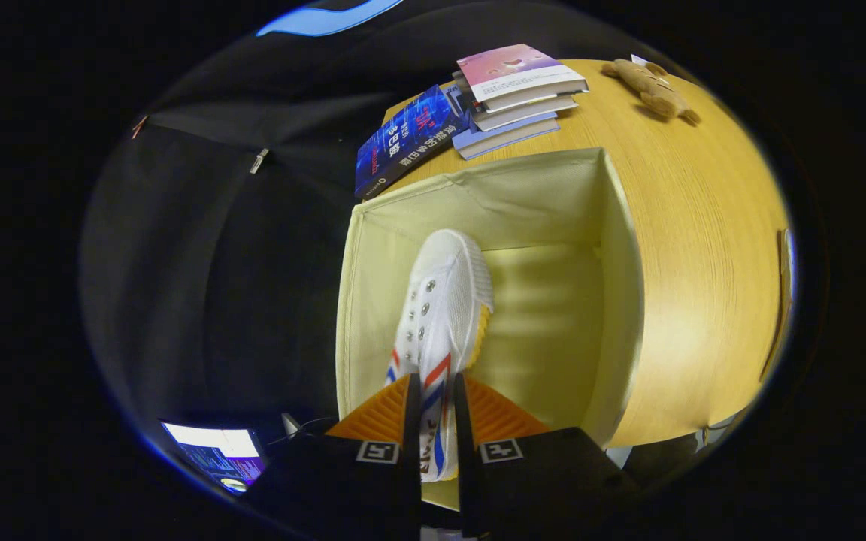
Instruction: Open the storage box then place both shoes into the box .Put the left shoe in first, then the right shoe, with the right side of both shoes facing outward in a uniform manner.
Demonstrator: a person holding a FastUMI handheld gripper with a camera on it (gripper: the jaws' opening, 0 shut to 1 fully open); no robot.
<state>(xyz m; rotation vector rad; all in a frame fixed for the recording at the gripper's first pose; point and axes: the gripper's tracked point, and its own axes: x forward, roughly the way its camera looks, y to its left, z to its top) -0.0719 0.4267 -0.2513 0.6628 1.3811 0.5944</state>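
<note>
**Between your fingers: one shoe, held over the open box**

Between the two fingers of your hand-held gripper (433, 391) sits a white canvas shoe (439, 315). Both fingers press on its sides near the heel end, so you are grasping it, with only a narrow gap left between them. The shoe runs straight ahead from the fingers, toe pointing away from you. It has metal eyelets along the lacing, red and blue stripes on its side and a yellowish sole edge showing on its right.

Around and beneath the shoe you see the storage box (613, 300), a pale cream fabric one, open at the top. The shoe lies inside its outline, nearer the box's left wall than its right. You cannot tell whether the shoe touches the box floor or hangs above it.

The box stands on a light wooden tabletop (704, 240), which stretches off to the right of the fingers. Well beyond the box, a stack of books (516, 98) rests on the tabletop, with a dark blue book (403, 143) leaning beside it on the left. Farther right of the stack lies a small brown plush toy (651, 89).
</note>
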